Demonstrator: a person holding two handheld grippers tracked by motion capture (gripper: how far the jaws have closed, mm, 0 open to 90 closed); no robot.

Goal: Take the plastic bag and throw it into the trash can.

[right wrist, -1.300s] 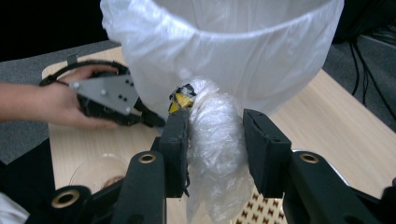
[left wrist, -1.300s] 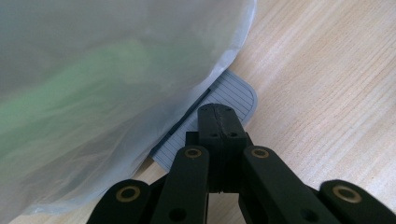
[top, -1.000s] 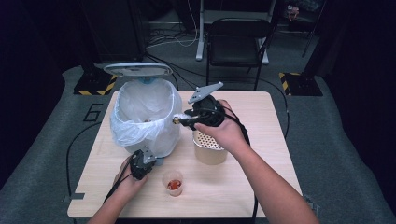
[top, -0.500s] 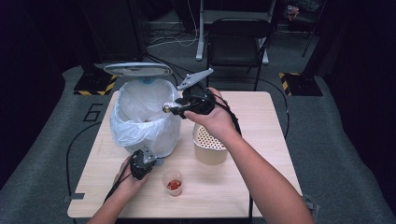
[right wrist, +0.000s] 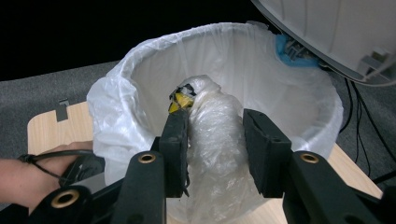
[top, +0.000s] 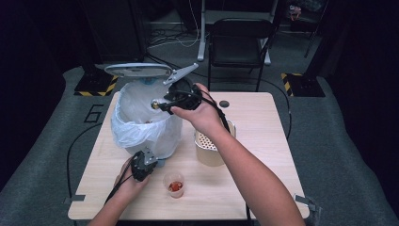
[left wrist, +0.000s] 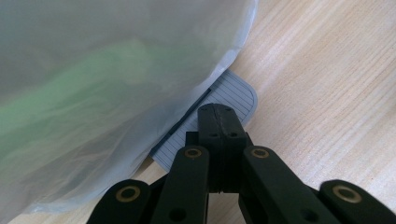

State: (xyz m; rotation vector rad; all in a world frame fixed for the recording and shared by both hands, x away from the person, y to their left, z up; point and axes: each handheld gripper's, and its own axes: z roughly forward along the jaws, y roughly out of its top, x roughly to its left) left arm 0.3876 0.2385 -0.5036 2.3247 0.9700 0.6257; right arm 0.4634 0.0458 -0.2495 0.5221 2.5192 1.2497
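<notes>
A pedal bin lined with a white bag stands at the table's left, its grey lid raised. My right gripper hovers over the bin's mouth. Its jaws are closed on a crumpled clear plastic wad with a yellow scrap at its top. My left gripper sits low at the bin's front. It is shut, and its tips rest on the grey ribbed pedal under the bag's bulge.
A beige perforated container stands right of the bin, under my right forearm. A small clear cup with red bits sits near the front edge, beside my left hand. A black chair stands beyond the table.
My right gripper has carried the plastic wad left and up, from above the beige container to over the open bin. The left gripper has stayed on the pedal.
</notes>
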